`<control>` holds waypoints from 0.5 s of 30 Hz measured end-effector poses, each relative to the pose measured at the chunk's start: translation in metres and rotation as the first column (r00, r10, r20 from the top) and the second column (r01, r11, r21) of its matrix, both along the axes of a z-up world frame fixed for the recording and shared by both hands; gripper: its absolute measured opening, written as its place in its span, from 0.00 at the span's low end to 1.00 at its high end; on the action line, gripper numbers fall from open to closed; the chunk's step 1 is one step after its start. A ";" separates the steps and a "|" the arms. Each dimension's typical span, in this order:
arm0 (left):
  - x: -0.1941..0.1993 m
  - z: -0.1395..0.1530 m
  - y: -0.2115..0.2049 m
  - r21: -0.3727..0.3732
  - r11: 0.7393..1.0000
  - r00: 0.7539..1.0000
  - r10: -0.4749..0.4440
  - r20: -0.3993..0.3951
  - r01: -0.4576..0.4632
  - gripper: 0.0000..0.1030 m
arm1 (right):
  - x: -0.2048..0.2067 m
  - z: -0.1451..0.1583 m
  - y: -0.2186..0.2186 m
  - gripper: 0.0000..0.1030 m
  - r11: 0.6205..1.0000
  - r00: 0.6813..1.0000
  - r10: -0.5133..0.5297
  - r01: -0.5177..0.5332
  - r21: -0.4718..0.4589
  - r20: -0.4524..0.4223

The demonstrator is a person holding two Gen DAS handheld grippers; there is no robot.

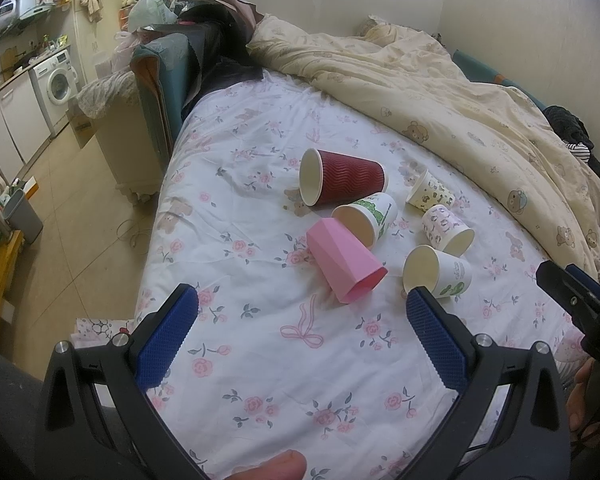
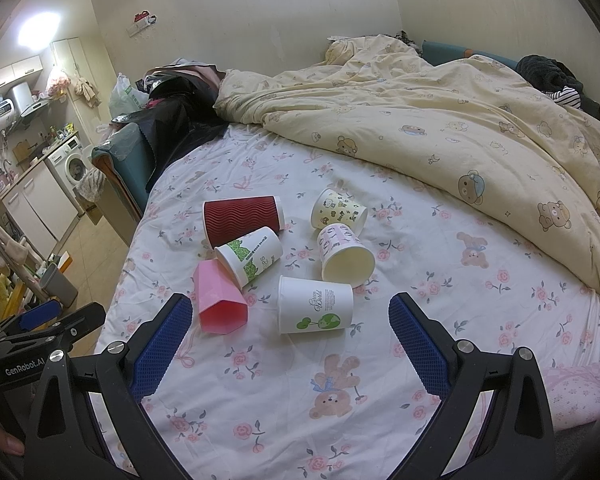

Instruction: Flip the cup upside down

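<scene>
Several cups lie on their sides on the floral bedsheet (image 1: 260, 360). A dark red ribbed cup (image 1: 340, 178) (image 2: 242, 220) lies farthest. A pink faceted cup (image 1: 342, 262) (image 2: 218, 304) lies nearest my left gripper. A white cup with a green globe print (image 1: 438, 272) (image 2: 316, 304) lies nearest my right gripper. Another white cup with green print (image 1: 366, 218) (image 2: 250, 258) and two cartoon-print cups (image 1: 430, 192) (image 1: 446, 230) lie between. My left gripper (image 1: 302, 312) is open and empty, short of the cups. My right gripper (image 2: 290, 316) is open and empty, just before the globe cup.
A cream bear-print duvet (image 1: 460, 100) (image 2: 440, 128) is heaped along the far and right side of the bed. The bed's left edge drops to a tiled floor (image 1: 72, 216). A teal chair (image 1: 160, 80) with dark clothes stands at the bed's far left corner.
</scene>
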State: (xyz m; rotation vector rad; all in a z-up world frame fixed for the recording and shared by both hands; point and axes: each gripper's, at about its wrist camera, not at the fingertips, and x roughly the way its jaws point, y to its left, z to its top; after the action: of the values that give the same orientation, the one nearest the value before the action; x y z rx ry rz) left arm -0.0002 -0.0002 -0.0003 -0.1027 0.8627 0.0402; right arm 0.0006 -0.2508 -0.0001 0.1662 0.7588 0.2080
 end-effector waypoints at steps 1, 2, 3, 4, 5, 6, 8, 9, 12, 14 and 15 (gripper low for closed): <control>0.000 0.000 0.000 0.000 1.000 1.000 0.001 0.000 -0.001 1.00 | 0.000 0.000 0.000 0.98 1.000 1.000 0.000 0.000 0.000 0.000; 0.000 0.000 0.000 0.000 1.000 1.000 0.000 0.000 0.000 1.00 | 0.000 0.000 0.000 0.98 1.000 1.000 -0.001 0.001 -0.001 0.001; 0.000 0.000 0.000 0.001 1.000 1.000 0.000 0.000 0.000 1.00 | 0.000 0.000 0.000 0.98 1.000 1.000 0.000 0.000 0.000 0.000; 0.000 0.000 0.000 0.001 1.000 1.000 0.000 0.000 0.000 1.00 | 0.000 0.000 0.000 0.98 1.000 1.000 0.000 0.000 0.000 0.000; 0.000 0.000 0.000 0.000 1.000 1.000 0.000 0.001 0.000 1.00 | 0.000 0.000 0.000 0.98 1.000 1.000 0.000 0.000 0.000 0.000; 0.000 0.000 0.000 0.000 1.000 1.000 0.000 0.000 0.000 1.00 | 0.000 0.000 0.000 0.98 1.000 1.000 0.000 0.000 0.000 0.000; 0.000 0.000 0.000 0.000 1.000 1.000 0.000 -0.001 0.000 1.00 | 0.000 0.000 0.000 0.98 1.000 1.000 0.000 0.000 0.000 0.000; 0.000 0.000 0.000 0.000 1.000 1.000 0.001 -0.001 -0.001 1.00 | 0.000 0.000 0.000 0.98 1.000 1.000 0.000 0.000 0.000 0.000; 0.002 0.001 0.001 -0.004 1.000 1.000 -0.004 -0.007 0.004 1.00 | 0.001 0.000 -0.001 0.98 1.000 1.000 0.000 0.000 0.000 0.000; 0.003 0.002 0.003 -0.014 1.000 1.000 -0.015 -0.017 0.015 1.00 | 0.001 0.000 -0.003 0.98 1.000 1.000 -0.002 0.002 0.001 -0.001; 0.007 0.003 0.003 -0.015 1.000 1.000 -0.018 -0.025 0.018 1.00 | 0.002 0.000 -0.004 0.98 1.000 1.000 -0.008 0.008 0.005 -0.003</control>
State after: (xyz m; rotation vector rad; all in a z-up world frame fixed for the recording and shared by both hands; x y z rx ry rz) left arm 0.0065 0.0024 0.0030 -0.1089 0.8887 0.0182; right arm 0.0021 -0.2550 0.0001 0.1748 0.7607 0.2023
